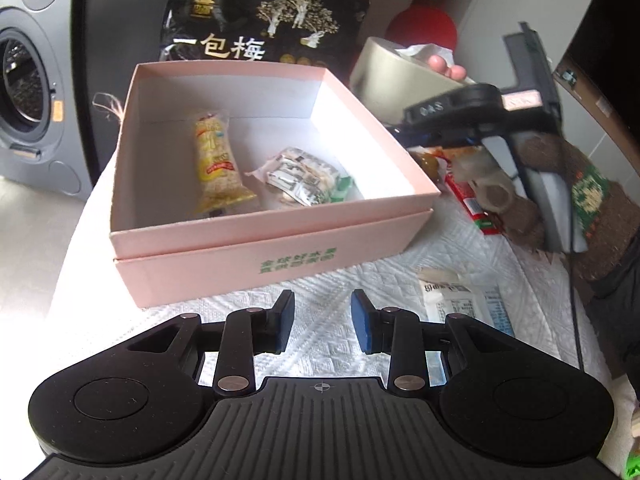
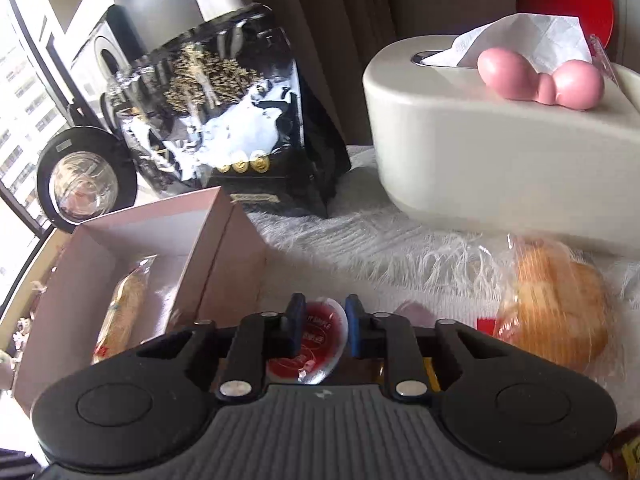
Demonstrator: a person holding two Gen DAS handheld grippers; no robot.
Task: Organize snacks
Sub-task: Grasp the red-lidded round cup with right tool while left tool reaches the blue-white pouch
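Note:
A pink box [image 1: 280, 248] stands open on the white cloth and holds a yellow snack pack [image 1: 216, 164] and a white-green packet [image 1: 308, 180]. My left gripper [image 1: 322, 318] is open and empty, just in front of the box. My right gripper [image 2: 322, 326] is shut on a small red jelly cup [image 2: 316, 340], to the right of the box [image 2: 224, 264]; the yellow pack [image 2: 124, 312] shows inside. The right gripper also shows in the left wrist view [image 1: 476, 120], right of the box.
A black plum bag [image 1: 256, 24] stands behind the box. A cream tissue box [image 2: 500, 168] sits at the back right. A wrapped bun [image 2: 556, 316] lies right of my right gripper. A white packet [image 1: 460, 300] and a red packet [image 1: 472, 204] lie on the cloth.

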